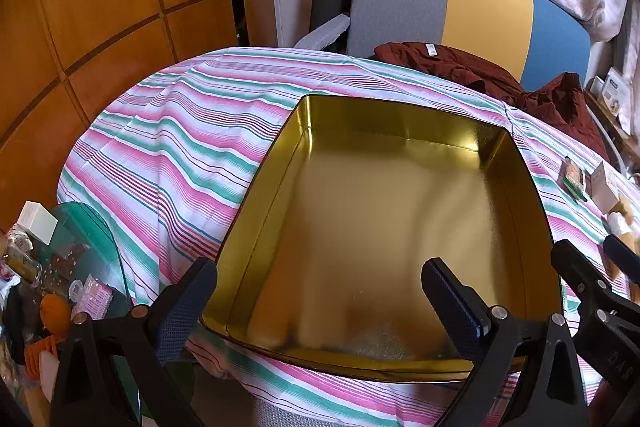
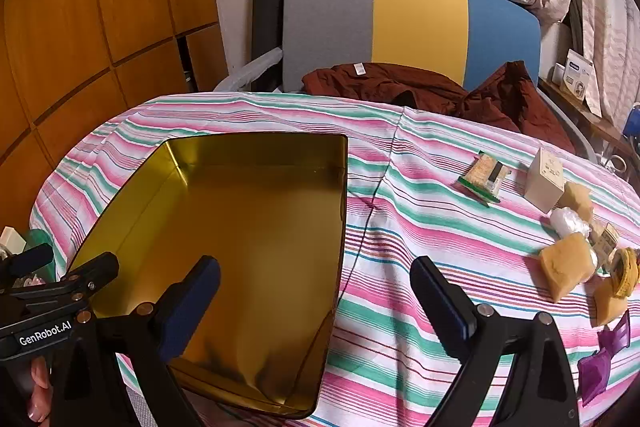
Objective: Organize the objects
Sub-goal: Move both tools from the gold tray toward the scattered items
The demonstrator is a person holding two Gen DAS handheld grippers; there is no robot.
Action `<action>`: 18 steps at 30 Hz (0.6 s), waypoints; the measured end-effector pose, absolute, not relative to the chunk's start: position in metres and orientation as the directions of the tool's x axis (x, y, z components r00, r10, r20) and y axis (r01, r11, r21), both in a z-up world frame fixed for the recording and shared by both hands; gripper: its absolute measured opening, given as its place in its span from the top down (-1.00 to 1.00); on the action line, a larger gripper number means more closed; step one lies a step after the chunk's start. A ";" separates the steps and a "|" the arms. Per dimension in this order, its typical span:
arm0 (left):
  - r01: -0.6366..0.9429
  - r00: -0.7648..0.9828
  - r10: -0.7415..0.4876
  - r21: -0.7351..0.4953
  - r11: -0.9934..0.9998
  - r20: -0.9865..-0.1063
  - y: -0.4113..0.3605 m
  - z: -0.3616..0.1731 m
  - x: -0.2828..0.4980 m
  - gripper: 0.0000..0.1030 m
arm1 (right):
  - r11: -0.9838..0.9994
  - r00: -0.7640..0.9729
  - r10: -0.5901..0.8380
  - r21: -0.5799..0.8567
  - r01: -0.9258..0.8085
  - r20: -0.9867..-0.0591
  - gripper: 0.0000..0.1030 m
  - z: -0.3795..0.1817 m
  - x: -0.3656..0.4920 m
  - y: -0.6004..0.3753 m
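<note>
Both grippers tilted down, spread, over tin.

From the right wrist view I can read "GenRobot.AI" in white letters on the black body of the left gripper; from the left wrist view I see raised letters on the side of the right gripper, too faint for me to make out; print on the small cream box and the boxes on the far shelf is too small to read.
</note>
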State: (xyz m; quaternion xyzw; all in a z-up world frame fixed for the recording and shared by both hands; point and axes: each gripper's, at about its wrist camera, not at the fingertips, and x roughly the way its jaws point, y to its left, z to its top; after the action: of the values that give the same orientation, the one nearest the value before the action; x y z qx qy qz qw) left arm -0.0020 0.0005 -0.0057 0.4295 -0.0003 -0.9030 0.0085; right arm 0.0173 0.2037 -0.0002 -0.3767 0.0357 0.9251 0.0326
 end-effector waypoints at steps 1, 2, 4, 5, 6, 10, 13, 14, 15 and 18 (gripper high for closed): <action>0.015 -0.631 -0.014 0.006 -1.000 -0.776 0.001 -0.005 -0.002 -0.99 | -0.995 -0.714 0.033 0.042 -0.086 -0.699 -0.89 0.000 0.017 0.204; 0.016 -0.633 -0.013 0.005 -1.000 -0.774 0.000 -0.006 -0.002 -0.99 | -0.995 -0.715 0.034 0.041 -0.087 -0.698 -0.89 0.000 0.017 0.204; 0.016 -0.636 -0.018 0.010 -1.000 -0.771 0.001 -0.006 -0.001 -0.99 | -0.995 -0.717 0.036 0.039 -0.089 -0.696 -0.89 0.000 0.018 0.204; 0.015 -0.637 -0.019 0.012 -1.000 -0.771 0.001 -0.006 0.000 -0.99 | -0.995 -0.718 0.036 0.039 -0.089 -0.695 -0.89 0.000 0.018 0.204; 0.012 -0.637 -0.017 0.012 -1.000 -0.771 0.001 -0.006 0.000 -0.99 | -0.995 -0.719 0.038 0.039 -0.090 -0.694 -0.89 0.000 0.018 0.204; 0.009 -0.638 -0.014 0.012 -1.000 -0.770 0.002 -0.006 0.000 -0.99 | -0.995 -0.719 0.040 0.042 -0.095 -0.693 -0.89 0.002 0.018 0.207; 0.007 -0.634 -0.013 0.011 -1.000 -0.773 0.002 -0.008 0.000 -0.99 | -0.994 -0.720 0.038 0.045 -0.097 -0.693 -0.89 0.002 0.019 0.208; 0.006 -0.634 -0.012 0.010 -1.000 -0.773 0.002 -0.008 0.000 -0.99 | -0.994 -0.720 0.040 0.044 -0.097 -0.693 -0.89 0.002 0.019 0.209; 0.006 -0.634 -0.012 0.011 -1.000 -0.773 0.002 -0.008 0.000 -0.99 | -0.994 -0.720 0.041 0.042 -0.098 -0.693 -0.89 0.002 0.019 0.209; 0.008 -0.636 -0.015 0.013 -1.000 -0.772 0.003 -0.009 0.000 -0.99 | -0.994 -0.720 0.042 0.045 -0.101 -0.692 -0.89 0.003 0.021 0.212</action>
State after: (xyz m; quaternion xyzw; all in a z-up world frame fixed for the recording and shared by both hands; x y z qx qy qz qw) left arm 0.0005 0.0033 -0.0086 0.4266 -0.0042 -0.9044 0.0065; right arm 0.0207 0.2117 0.0030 -0.3719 0.0400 0.9266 0.0387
